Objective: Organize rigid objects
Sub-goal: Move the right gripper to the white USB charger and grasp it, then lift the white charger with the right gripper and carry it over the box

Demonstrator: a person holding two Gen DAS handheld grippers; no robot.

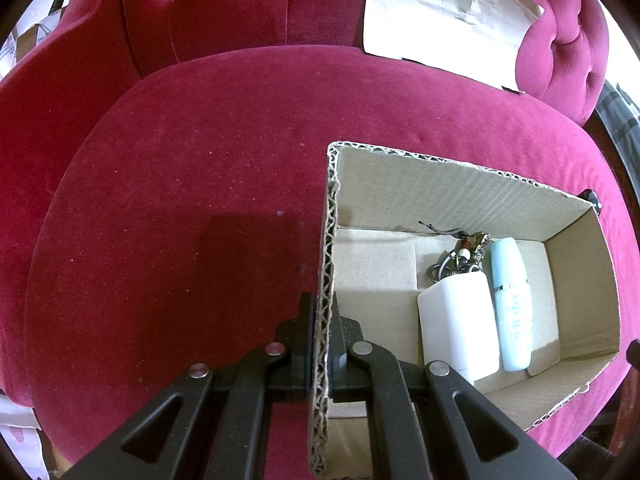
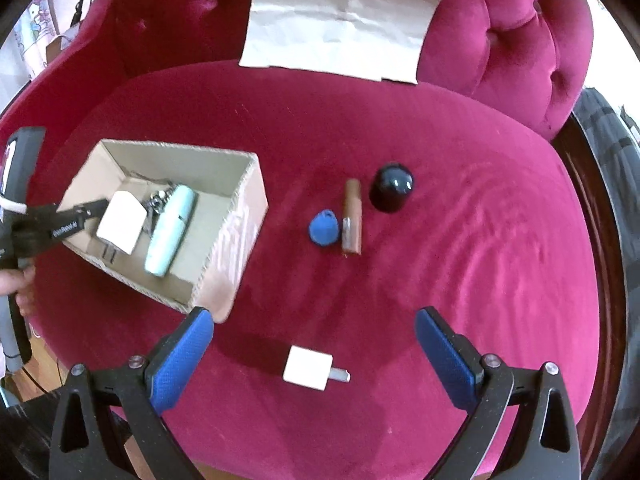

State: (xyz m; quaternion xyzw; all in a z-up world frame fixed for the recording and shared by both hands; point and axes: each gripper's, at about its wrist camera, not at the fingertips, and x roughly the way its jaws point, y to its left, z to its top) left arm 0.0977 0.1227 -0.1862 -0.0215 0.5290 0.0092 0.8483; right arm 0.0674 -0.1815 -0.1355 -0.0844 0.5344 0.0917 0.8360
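An open cardboard box [image 1: 448, 184] [image 2: 240, 216] sits on a red velvet seat. It holds a white charger [image 1: 456, 320] [image 2: 120, 222], a pale blue bottle [image 1: 510, 304] [image 2: 170, 234] and a keyring [image 1: 460, 258]. My left gripper [image 1: 322, 340] is shut on the box's left wall; it also shows in the right wrist view [image 2: 86, 212]. My right gripper [image 2: 314, 350] is open above a small white plug cube [image 2: 308, 367]. Beyond it lie a blue tag [image 2: 325, 228], a brown stick [image 2: 353, 218] and a black dome [image 2: 393, 188].
The red seat cushion [image 1: 180, 200] [image 2: 480, 240] has a tufted back and arm [image 2: 520, 40]. A crumpled sheet of paper [image 1: 444, 12] [image 2: 340, 20] leans against the backrest. A dark wooden frame edge [image 2: 600, 240] runs along the right.
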